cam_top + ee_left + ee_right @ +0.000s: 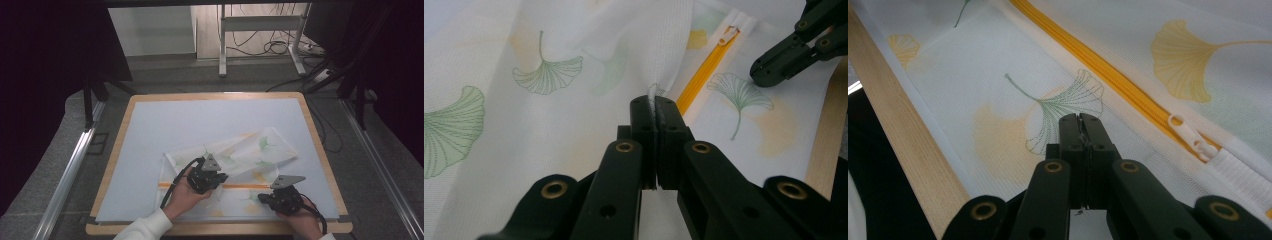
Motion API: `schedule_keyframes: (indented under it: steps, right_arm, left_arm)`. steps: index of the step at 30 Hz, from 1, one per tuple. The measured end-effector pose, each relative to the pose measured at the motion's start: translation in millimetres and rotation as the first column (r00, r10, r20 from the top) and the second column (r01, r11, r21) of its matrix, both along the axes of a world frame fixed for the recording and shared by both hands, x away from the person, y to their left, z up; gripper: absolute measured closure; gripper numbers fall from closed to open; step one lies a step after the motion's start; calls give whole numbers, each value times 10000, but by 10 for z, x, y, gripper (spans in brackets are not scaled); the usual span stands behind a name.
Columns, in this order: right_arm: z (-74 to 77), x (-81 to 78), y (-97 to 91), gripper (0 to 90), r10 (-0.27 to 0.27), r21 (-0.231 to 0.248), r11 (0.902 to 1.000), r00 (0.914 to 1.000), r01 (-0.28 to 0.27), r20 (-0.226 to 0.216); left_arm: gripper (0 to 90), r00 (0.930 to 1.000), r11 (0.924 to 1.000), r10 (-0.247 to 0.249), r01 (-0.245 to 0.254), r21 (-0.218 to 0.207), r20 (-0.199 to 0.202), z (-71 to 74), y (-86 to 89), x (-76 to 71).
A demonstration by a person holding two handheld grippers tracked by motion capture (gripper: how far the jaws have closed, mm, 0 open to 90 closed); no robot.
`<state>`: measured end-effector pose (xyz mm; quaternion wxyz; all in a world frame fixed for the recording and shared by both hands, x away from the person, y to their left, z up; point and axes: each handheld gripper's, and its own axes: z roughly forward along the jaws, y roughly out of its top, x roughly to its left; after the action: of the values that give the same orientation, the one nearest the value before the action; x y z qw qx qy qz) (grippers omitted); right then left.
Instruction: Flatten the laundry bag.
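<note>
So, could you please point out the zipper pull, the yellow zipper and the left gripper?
zipper pull [1190,136], right gripper view, white tab.
yellow zipper [1108,75], right gripper view, teeth mid-length.
left gripper [653,106], left gripper view, between tips.

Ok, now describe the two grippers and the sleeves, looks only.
Both the left gripper and the right gripper are black, with two flat-faced jaws and brass-coloured rivets. A grey three-cornered plate tops each, and a black cable trails from each. The left sleeve is white.

Count: 1 table [320,145]; 1 white mat [190,120]; 1 mesh bag [250,150]; 1 yellow zipper [1108,70]; 1 zipper pull [1190,135]; 2 hand-held grippers: left [221,176], right [261,197].
</note>
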<state>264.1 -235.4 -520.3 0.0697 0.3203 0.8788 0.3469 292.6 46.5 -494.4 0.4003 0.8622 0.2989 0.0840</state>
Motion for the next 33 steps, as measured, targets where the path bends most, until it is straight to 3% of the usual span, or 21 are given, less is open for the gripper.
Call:
schedule_keyframes:
  steps: [18, 33]
  right_arm:
    - [-5, 13, -10, 882, 47, 78, 10000, 10000, -46, -52]
    - [-5, 20, -18, 882, 143, 94, 9999, 9999, -142, -68]
  left_arm:
    - [896, 9991, 9980, 416, -418, -481, -64, 95, 69, 276]
    - [896, 9948, 9939, 1003, -993, -487, 201, 156, 233, 482]
